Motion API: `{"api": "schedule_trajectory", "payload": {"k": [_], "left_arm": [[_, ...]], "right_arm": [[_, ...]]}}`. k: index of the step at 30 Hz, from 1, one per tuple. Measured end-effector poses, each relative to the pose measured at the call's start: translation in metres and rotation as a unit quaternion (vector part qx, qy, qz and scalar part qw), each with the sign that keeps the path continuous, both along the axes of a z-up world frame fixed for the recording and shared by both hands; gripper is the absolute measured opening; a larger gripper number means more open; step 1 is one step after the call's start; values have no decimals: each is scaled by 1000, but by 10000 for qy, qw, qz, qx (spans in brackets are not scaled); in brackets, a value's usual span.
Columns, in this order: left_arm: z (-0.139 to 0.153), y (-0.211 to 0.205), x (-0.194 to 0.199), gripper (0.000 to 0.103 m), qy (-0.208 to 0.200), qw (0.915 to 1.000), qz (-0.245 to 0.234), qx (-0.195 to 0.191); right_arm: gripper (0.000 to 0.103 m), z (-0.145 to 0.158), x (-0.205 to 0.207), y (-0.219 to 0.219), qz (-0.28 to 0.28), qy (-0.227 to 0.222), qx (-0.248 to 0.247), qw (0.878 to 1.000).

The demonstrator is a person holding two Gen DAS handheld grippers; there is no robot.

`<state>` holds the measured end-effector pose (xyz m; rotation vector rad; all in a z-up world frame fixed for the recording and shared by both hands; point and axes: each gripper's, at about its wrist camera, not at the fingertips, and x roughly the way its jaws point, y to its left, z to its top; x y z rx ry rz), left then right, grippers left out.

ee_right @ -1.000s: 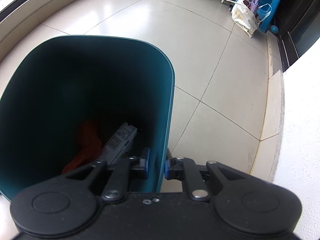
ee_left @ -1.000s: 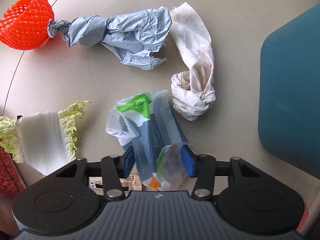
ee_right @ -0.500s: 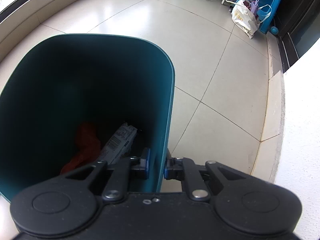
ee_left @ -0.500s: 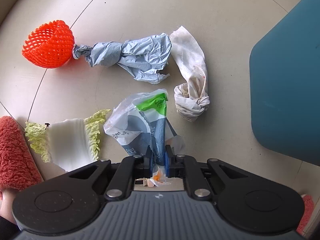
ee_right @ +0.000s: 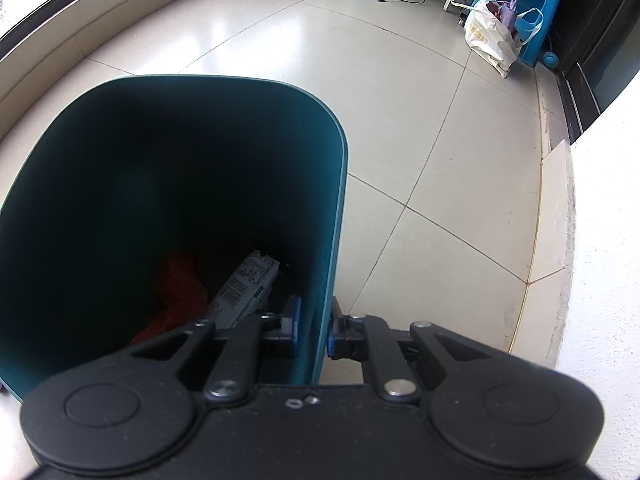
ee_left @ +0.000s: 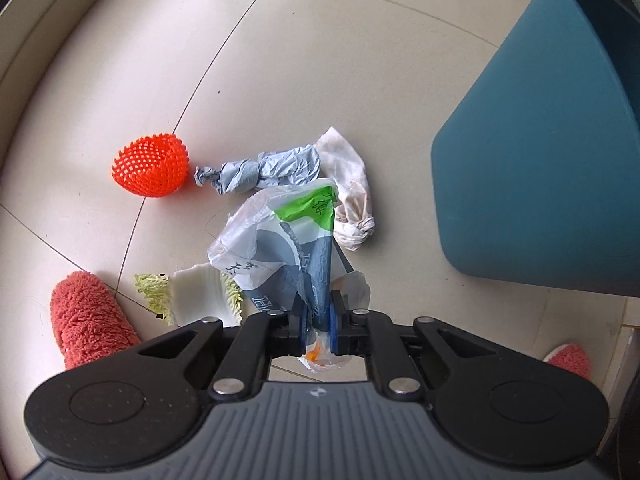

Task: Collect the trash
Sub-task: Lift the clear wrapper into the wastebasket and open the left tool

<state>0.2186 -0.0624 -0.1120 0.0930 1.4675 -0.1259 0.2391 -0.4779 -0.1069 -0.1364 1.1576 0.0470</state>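
Plastic wrapper (ee_left: 286,248) pinched between left gripper (ee_left: 318,322) pads; right gripper (ee_right: 312,328) clamped on bin wall (ee_right: 326,240).

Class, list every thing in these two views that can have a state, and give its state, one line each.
Left gripper: shut on the plastic wrapper, wrapper lifted.
Right gripper: shut on the bin wall.
Teal bin: open, partly filled.
Orange foam net: on floor.
Grey bag: crumpled, twisted.
White cloth: knotted, stained.
Cabbage leaf: on floor.
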Motion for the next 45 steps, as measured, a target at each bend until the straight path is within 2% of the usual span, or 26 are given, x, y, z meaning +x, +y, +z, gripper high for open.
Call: {"api": "schedule_trajectory", "payload": {"k": [4, 6, 14, 19, 21, 23, 28, 35, 40, 43, 45], "left_arm": [[37, -19, -2, 9, -253, 9989, -390, -78], [57, -32, -2, 9, -390, 9973, -606, -104], [137, -96, 7, 9, -1041, 9846, -1385, -217], [164, -139, 18, 9, -1329, 9762, -1652, -455], [160, -157, 24, 9, -1333, 9749, -1716, -490], [144, -174, 31, 9, -1169, 9758, -1770, -535], [91, -202, 40, 9, -772, 9778, -1900, -423], [39, -218, 39, 10, -435, 9786, -1990, -275], [24, -218, 38, 12, -318, 9794, -1972, -312], [21, -219, 36, 20, -346, 9783, -2014, -344], [19, -219, 35, 34, -375, 9782, -2013, -350]], "right_arm": [[8, -2, 2, -1, -19, 14, 53, 10000], [4, 0, 3, -4, -25, -9, 65, 10000], [4, -1, -1, -4, 54, -110, 54, 9999], [4, -1, -2, -4, 68, -129, 73, 9999], [4, -1, -4, -4, 75, -134, 95, 9998], [4, -1, -5, -5, 86, -137, 109, 9998], [5, -1, -6, -7, 119, -139, 130, 9997], [5, -2, -7, -8, 142, -154, 144, 9997], [5, -3, -8, -7, 141, -153, 145, 9997], [5, -3, -8, -7, 142, -152, 143, 9997], [5, -3, -8, -7, 145, -149, 140, 9997]]}}
